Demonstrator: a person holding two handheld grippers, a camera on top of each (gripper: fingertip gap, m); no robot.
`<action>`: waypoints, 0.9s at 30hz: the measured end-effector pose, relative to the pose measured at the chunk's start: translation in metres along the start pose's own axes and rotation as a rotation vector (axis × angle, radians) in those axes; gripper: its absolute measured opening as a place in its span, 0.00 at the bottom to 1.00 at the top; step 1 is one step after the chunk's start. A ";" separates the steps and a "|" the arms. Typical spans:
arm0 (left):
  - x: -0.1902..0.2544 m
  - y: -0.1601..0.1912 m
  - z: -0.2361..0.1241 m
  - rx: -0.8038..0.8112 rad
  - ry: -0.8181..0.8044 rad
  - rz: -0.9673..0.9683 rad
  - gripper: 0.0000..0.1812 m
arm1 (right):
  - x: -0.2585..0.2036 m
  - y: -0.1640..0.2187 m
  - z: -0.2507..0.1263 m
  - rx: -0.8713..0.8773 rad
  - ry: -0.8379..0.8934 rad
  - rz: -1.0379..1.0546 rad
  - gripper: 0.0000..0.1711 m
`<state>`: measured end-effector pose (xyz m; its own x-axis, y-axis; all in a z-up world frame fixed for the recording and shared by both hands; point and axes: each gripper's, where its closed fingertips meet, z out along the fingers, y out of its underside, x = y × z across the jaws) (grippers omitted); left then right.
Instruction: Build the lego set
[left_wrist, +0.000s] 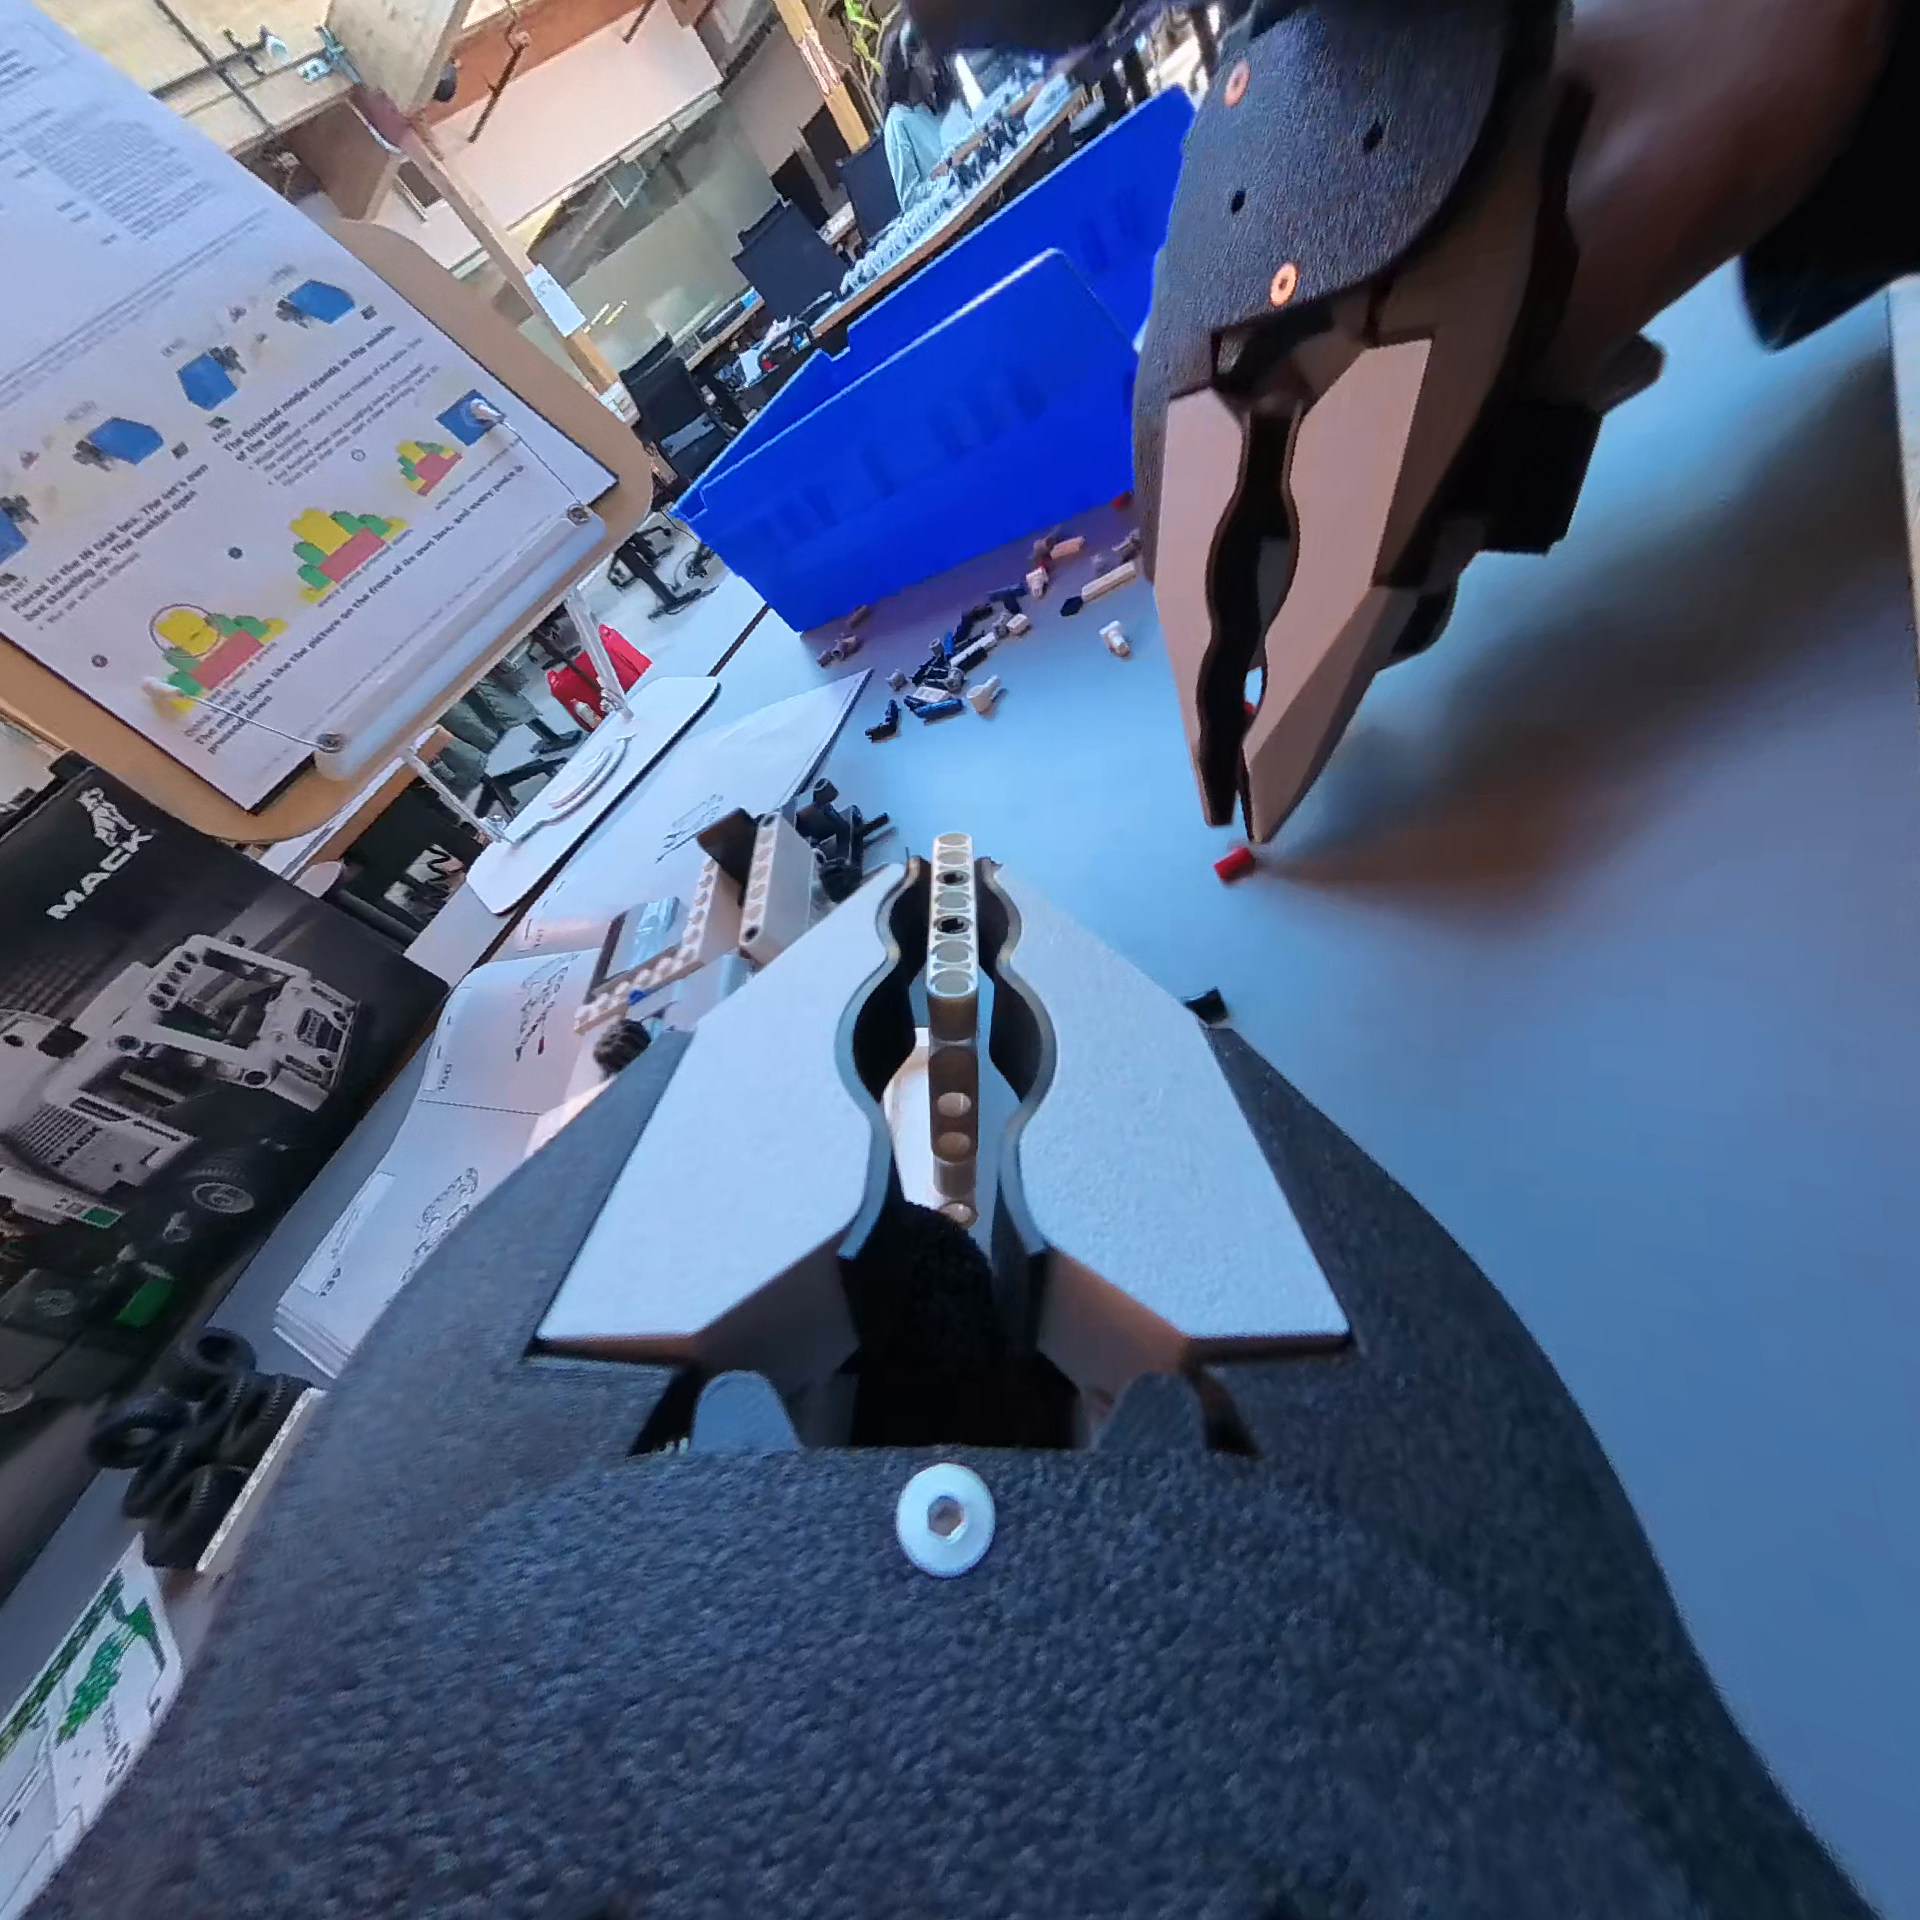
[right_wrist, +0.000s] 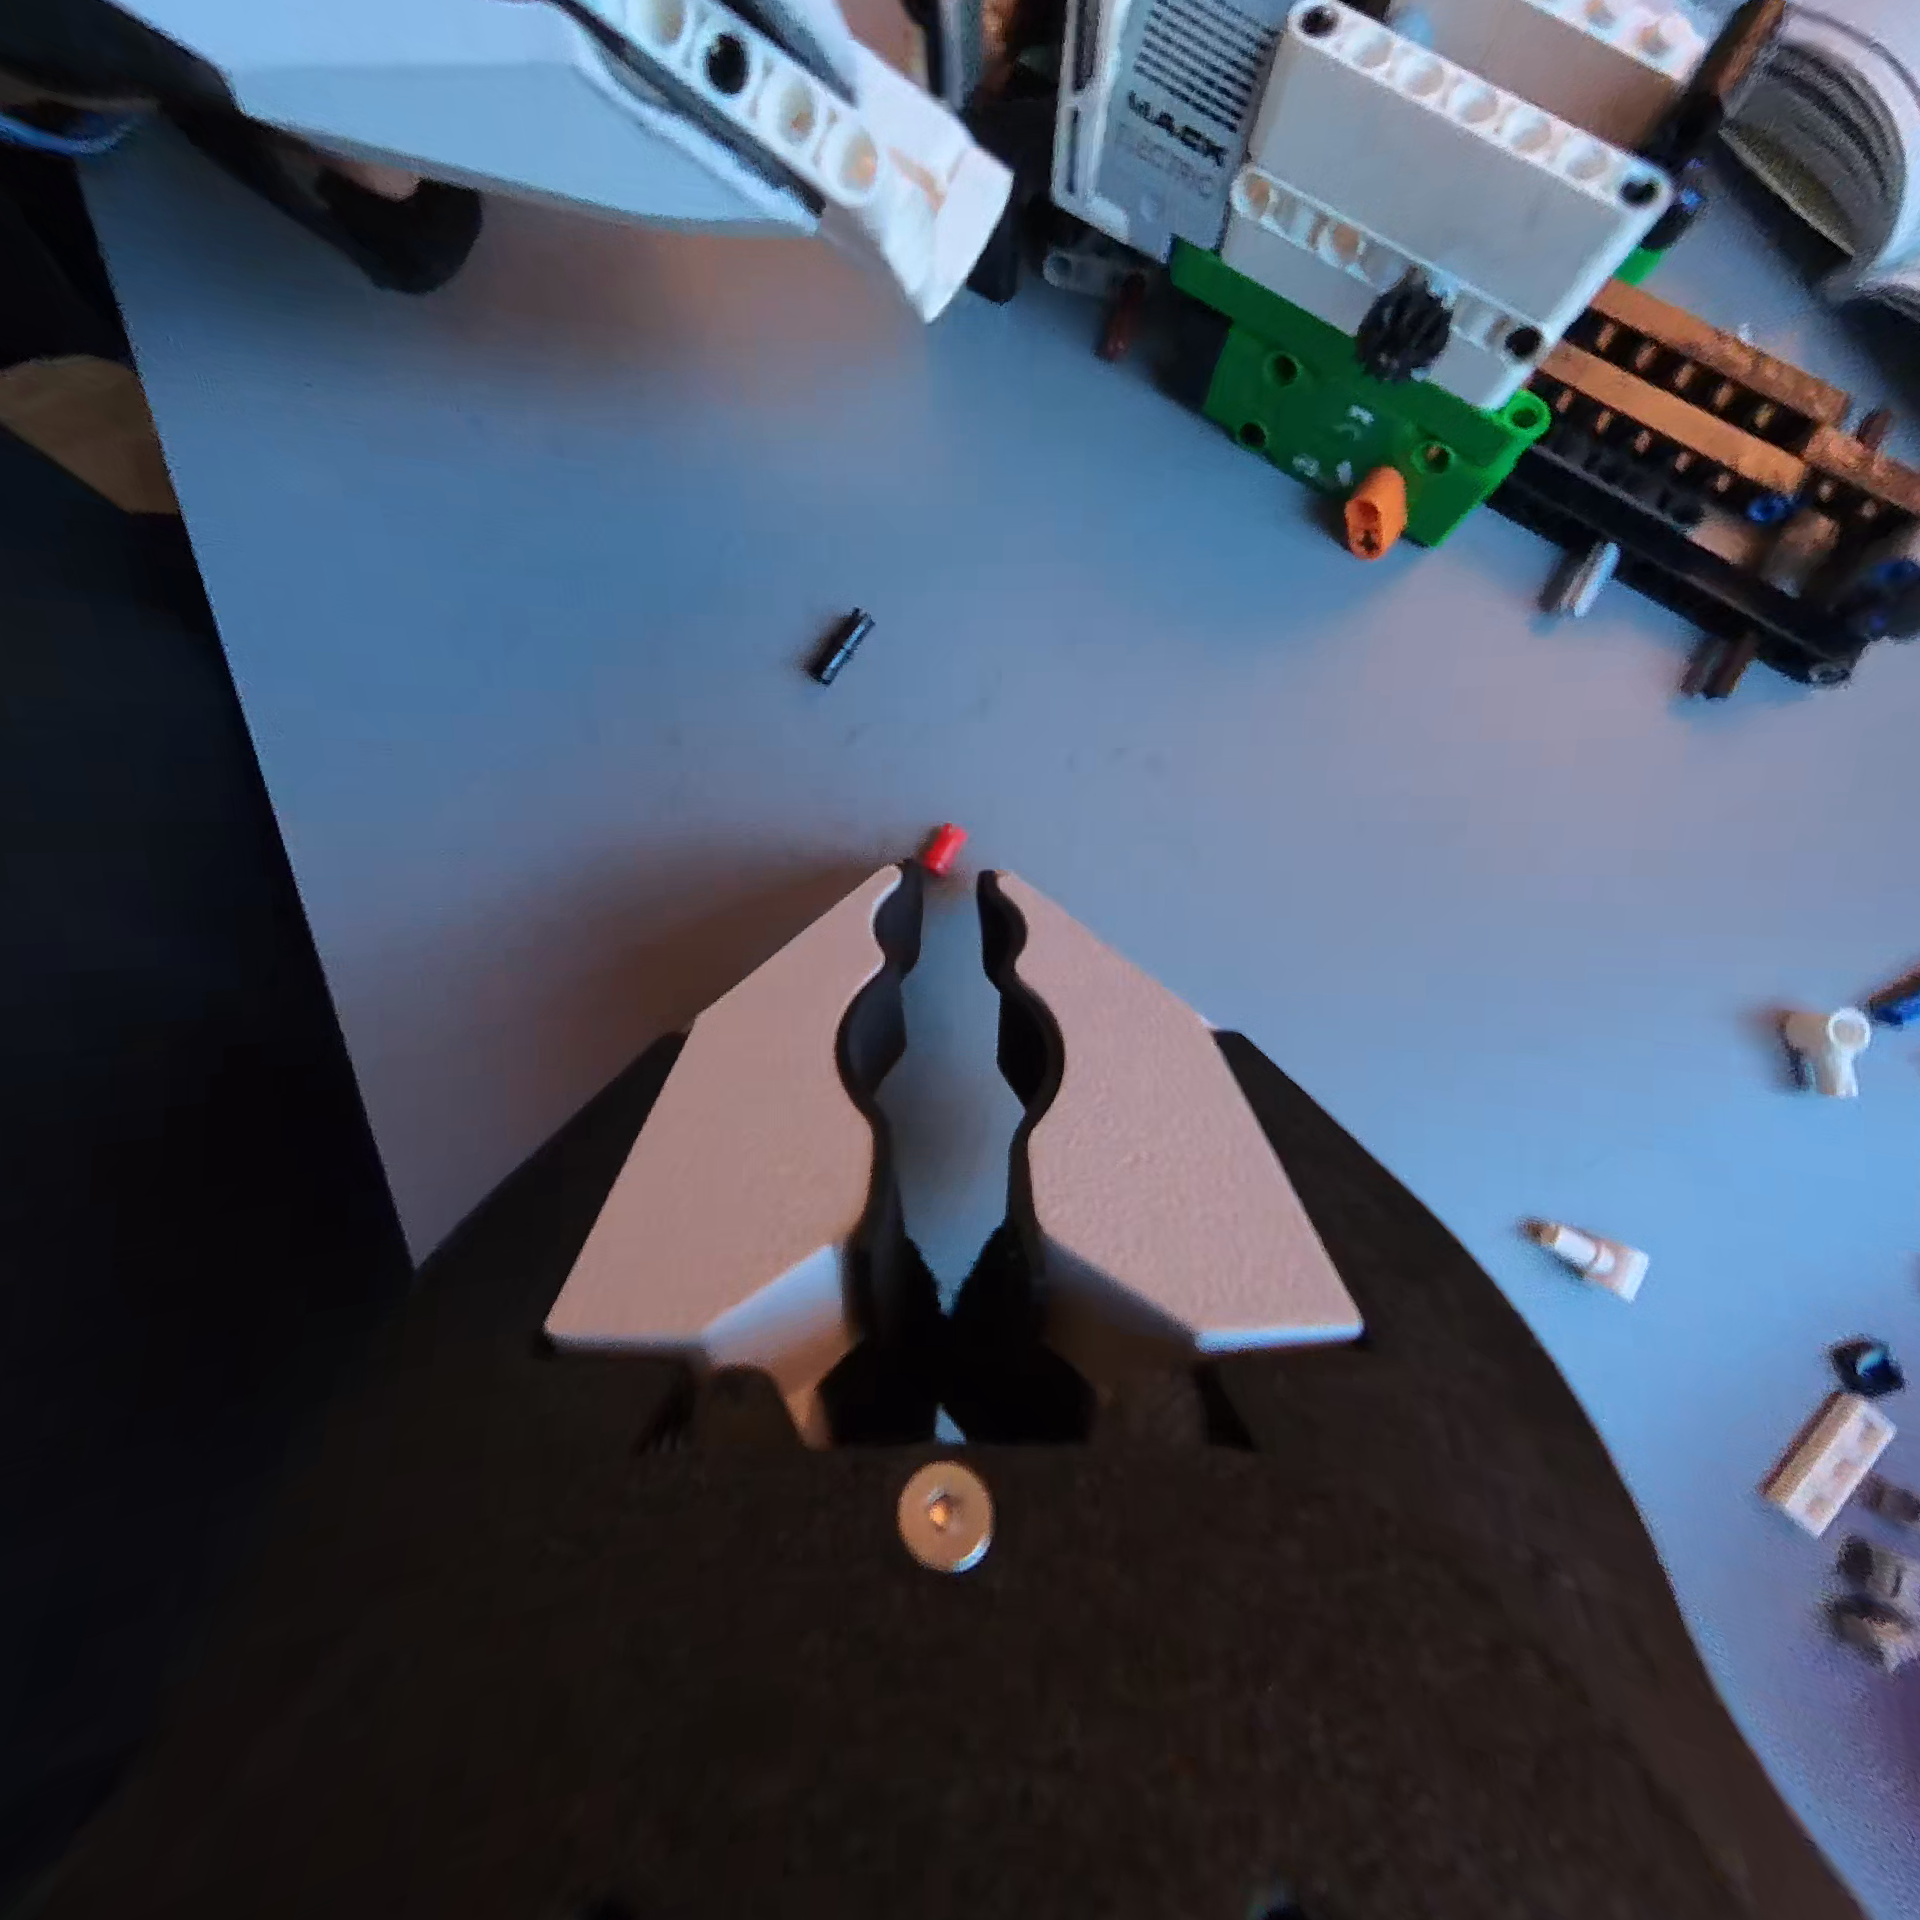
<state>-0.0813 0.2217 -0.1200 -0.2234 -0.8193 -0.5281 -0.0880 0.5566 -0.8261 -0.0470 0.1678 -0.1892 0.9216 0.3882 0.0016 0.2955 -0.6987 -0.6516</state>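
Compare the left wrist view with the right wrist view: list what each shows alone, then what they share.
Left wrist view only: the blue bin, the instruction sheet on its stand, the black set box, and a scatter of small pieces in front of the bin.

Right wrist view only: the green part of the partly built model, with an orange connector, and a loose black pin.

Both: the red pin on the table, the right gripper open at it, and the left gripper shut on a white beam.
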 end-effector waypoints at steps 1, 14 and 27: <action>0.001 0.000 0.000 -0.002 0.000 0.004 0.03 | 0.002 0.001 -0.001 0.009 0.026 0.030 0.06; -0.003 -0.003 -0.003 0.038 -0.004 -0.041 0.03 | -0.012 -0.007 0.004 0.175 0.275 0.427 0.10; 0.000 -0.005 -0.004 0.053 0.022 -0.045 0.03 | -0.008 -0.008 0.011 0.115 0.413 0.347 0.03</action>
<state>-0.0846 0.2192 -0.1153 -0.2417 -0.8395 -0.4866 -0.0468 0.5109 -0.8583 -0.0594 0.1769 -0.1923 0.9890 -0.1373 0.0540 -0.0515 -0.6645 -0.7455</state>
